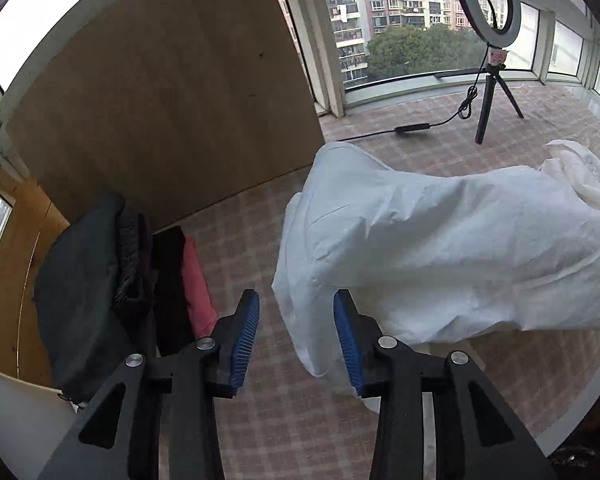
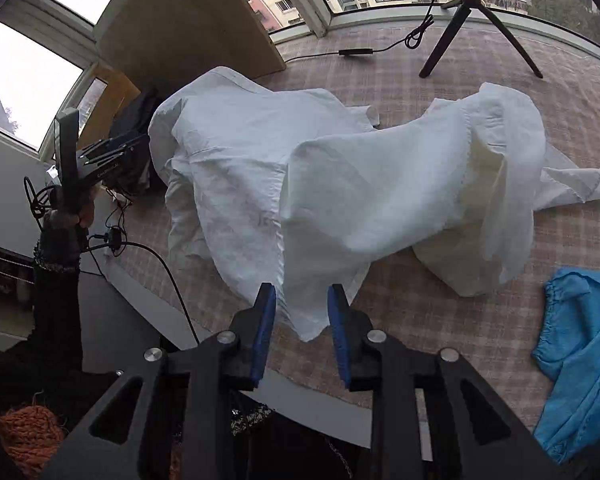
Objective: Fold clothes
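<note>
i'm early in this one, by my reading: the white shirt [image 2: 260, 168] is not folded yet, it lies humped and billowed on the checked cloth [image 2: 440, 312] that covers the work surface, with its lower hem drooping toward me and a sleeve trailing flat off to the right in the right wrist view. a stack of dark folded clothes [image 1: 84, 280] with a pink piece [image 1: 196, 284] sits off to the left beside the wooden board [image 1: 160, 92], which i take for work already done, and a blue garment [image 2: 580, 352] waits at the right edge, so at least this shirt and that one are left. my left gripper [image 1: 296, 340] has its jaws partly spread with nothing pinched; the shirt's edge hangs just inside its right pad. my right gripper [image 2: 302, 332] is likewise partly spread, a corner of hem dangling between the pads but not pressed (it looks loose). the shirt's long axis runs from that near hem away toward the windows, slanting left, collar end apparently far.
</note>
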`<action>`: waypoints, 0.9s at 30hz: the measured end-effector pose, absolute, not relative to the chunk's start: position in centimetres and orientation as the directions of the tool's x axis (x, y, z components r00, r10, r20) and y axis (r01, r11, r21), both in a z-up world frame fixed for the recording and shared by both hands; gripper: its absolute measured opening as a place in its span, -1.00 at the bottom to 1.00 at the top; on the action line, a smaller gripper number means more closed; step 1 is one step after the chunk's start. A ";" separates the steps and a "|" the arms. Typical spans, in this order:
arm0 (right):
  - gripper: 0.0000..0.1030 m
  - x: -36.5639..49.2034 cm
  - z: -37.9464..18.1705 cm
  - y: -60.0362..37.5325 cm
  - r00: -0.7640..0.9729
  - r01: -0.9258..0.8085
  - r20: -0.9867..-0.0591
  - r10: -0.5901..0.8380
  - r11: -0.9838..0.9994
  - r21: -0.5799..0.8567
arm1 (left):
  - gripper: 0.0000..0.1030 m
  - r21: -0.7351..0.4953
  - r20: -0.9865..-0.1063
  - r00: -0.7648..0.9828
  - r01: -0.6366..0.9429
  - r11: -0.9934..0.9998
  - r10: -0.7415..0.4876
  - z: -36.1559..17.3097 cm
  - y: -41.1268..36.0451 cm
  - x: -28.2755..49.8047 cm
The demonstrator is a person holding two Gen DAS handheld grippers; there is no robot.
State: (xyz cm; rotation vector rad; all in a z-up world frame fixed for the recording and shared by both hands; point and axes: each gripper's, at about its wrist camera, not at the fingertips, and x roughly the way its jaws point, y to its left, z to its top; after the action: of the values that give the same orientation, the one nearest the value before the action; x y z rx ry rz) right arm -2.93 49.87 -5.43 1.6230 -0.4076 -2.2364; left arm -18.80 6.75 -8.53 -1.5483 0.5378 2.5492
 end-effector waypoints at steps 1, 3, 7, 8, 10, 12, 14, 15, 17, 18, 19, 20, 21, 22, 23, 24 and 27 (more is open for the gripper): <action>-0.48 -2.8 -7.1 48.7 -0.231 0.116 -0.878 -0.419 -0.908 0.403 | -0.33 0.232 -0.893 -0.437 -0.244 -0.942 -0.107 -9.7 5.2 -18.4; -0.40 -3.2 -7.9 49.4 -0.238 0.078 -0.873 -0.426 -0.904 0.420 | -0.33 0.146 -0.913 -0.405 -0.223 -0.964 -0.045 -10.1 4.8 -17.4; 0.71 -6.4 -8.2 54.5 -0.422 -0.064 -0.886 -0.193 -0.968 0.241 | -0.17 -0.013 -0.923 -0.369 -0.245 -0.969 0.106 -11.0 6.8 -15.9; 0.71 -7.7 -9.3 55.3 -0.414 -0.099 -0.893 -0.175 -0.967 0.235 | -0.07 -0.032 -0.918 -0.370 -0.292 -0.956 0.143 -11.0 9.0 -15.5; 0.71 -10.2 -11.5 56.9 -0.396 -0.166 -0.907 -0.139 -0.961 0.220 | 0.15 -0.052 -0.907 -0.368 -0.386 -0.921 0.205 -11.5 14.2 -15.5; 0.72 -12.6 -13.6 58.3 -0.379 -0.221 -0.918 -0.114 -0.953 0.209 | 0.21 -0.075 -0.898 -0.349 -0.481 -0.873 0.270 -12.2 20.3 -15.7; 0.72 -14.0 -14.8 58.1 -0.370 -0.211 -0.920 -0.127 -0.953 0.217 | 0.25 -0.054 -0.905 -0.329 -0.541 -0.839 0.270 -13.6 25.6 -16.5; 0.72 -14.6 -15.4 57.9 -0.359 -0.205 -0.924 -0.134 -0.954 0.218 | 0.25 -0.033 -0.911 -0.323 -0.564 -0.825 0.257 -14.4 27.9 -17.0; 0.71 -15.3 -16.8 56.9 -0.332 -0.179 -0.933 -0.139 -0.962 0.207 | 0.22 0.009 -0.927 -0.309 -0.584 -0.812 0.212 -16.2 30.8 -17.9; 0.71 -15.2 -17.2 56.5 -0.323 -0.159 -0.937 -0.134 -0.968 0.193 | -0.17 0.011 -0.939 -0.287 -0.576 -0.817 0.189 -17.1 31.0 -18.6; 0.41 -15.0 -17.5 56.3 -0.314 -0.144 -0.939 -0.137 -0.971 0.190 | -0.93 0.014 -0.950 -0.265 -0.568 -0.823 0.166 -18.1 31.2 -19.3; -0.63 -14.6 -17.6 56.4 -0.304 -0.137 -0.939 -0.160 -0.968 0.210 | -0.93 0.000 -0.956 -0.242 -0.558 -0.830 0.164 -18.6 30.9 -19.8; -0.94 -13.9 -17.3 56.6 -0.303 -0.134 -0.932 -0.197 -0.960 0.246 | -0.98 -0.046 -0.955 -0.222 -0.547 -0.836 0.197 -18.4 30.0 -19.9; -0.90 -12.9 -16.6 57.1 -0.321 -0.136 -0.911 -0.260 -0.939 0.316 | -0.98 -0.079 -0.949 -0.217 -0.535 -0.841 0.227 -17.9 28.8 -20.0; -0.90 -11.8 -15.7 57.5 -0.342 -0.133 -0.888 -0.307 -0.920 0.369 | -0.98 -0.075 -0.941 -0.245 -0.526 -0.847 0.235 -16.9 27.3 -19.7; -0.90 -10.6 -14.3 57.5 -0.366 -0.118 -0.874 -0.319 -0.916 0.384 | -0.98 -0.037 -0.935 -0.285 -0.515 -0.857 0.211 -15.9 25.5 -19.3; -0.90 -7.0 -9.8 57.0 -0.423 -0.054 -0.820 -0.386 -0.892 0.448 | -0.98 0.095 -0.904 -0.413 -0.456 -0.885 0.116 -12.8 19.2 -17.6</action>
State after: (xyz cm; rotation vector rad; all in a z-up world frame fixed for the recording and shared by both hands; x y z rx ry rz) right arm -6.97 57.00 -9.78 1.5580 -0.6165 -2.4135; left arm -17.65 19.18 -12.77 -1.4560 0.4704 2.3362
